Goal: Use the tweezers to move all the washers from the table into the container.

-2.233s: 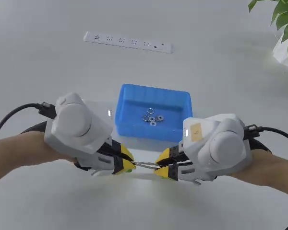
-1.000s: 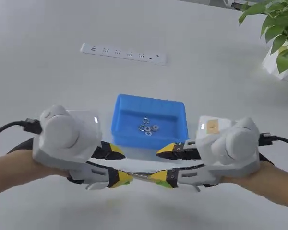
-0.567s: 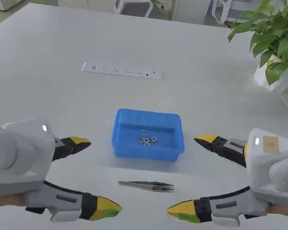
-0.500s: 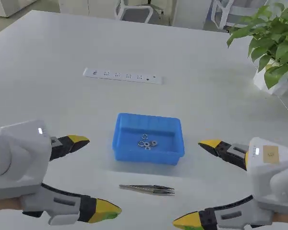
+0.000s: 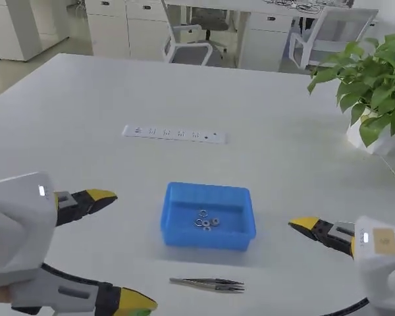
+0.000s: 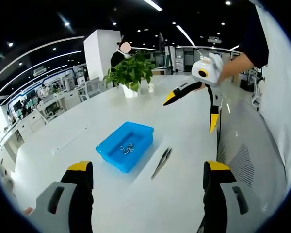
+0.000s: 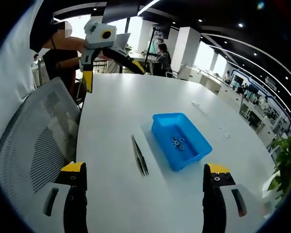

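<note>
Tweezers were found flat on the table, just before the blue container where washers were gathered, long axis laid crosswise between the left gripper and right gripper; both were held wide, empty, about equally near.

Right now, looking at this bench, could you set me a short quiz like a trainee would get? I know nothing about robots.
1. True or false: the tweezers lie on the table, held by neither tongs.
2. Where are the washers? A) scattered on the table B) inside the blue container C) gripped in the tongs
3. Fill in: the left tongs and the right tongs are both ____.
Key: 1 true; 2 B; 3 open.
</note>
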`<state>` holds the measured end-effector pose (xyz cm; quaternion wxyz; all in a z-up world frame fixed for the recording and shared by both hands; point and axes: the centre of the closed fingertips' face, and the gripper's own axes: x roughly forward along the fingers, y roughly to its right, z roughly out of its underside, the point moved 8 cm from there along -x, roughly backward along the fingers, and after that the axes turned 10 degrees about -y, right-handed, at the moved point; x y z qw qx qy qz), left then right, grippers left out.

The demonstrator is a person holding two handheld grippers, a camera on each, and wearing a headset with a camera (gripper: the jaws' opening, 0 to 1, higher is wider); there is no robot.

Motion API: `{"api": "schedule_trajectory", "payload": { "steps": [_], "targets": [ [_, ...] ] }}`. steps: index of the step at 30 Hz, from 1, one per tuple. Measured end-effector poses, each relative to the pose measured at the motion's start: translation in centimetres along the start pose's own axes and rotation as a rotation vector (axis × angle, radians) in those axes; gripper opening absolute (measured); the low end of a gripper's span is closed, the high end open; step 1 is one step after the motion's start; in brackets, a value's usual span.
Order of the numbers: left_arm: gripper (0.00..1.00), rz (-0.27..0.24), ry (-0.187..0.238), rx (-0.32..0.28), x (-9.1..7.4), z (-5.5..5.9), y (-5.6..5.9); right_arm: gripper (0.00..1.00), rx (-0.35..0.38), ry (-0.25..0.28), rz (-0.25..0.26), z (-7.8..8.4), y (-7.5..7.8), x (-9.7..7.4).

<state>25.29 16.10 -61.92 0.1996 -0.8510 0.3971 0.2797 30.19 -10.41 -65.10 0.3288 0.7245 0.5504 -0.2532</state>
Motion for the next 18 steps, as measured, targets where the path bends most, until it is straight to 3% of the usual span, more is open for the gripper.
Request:
{"api": "schedule_trajectory", "payload": {
  "steps": [2, 7, 18],
  "targets": [
    [1.00, -0.007, -0.001, 0.009, -0.1, 0.1, 0.3, 1.00, 0.001, 0.007, 0.008, -0.2, 0.0, -0.3],
    [1.00, 0.037, -0.016, 0.020, -0.3, 0.5, 1.2, 1.00, 0.004, 0.015, 0.014, -0.4, -0.1, -0.9],
    [1.00, 0.076, -0.045, 0.022, -0.9, 0.9, 1.8, 1.00, -0.006, -0.018, 0.019, -0.3, 0.1, -1.6]
  ]
}}
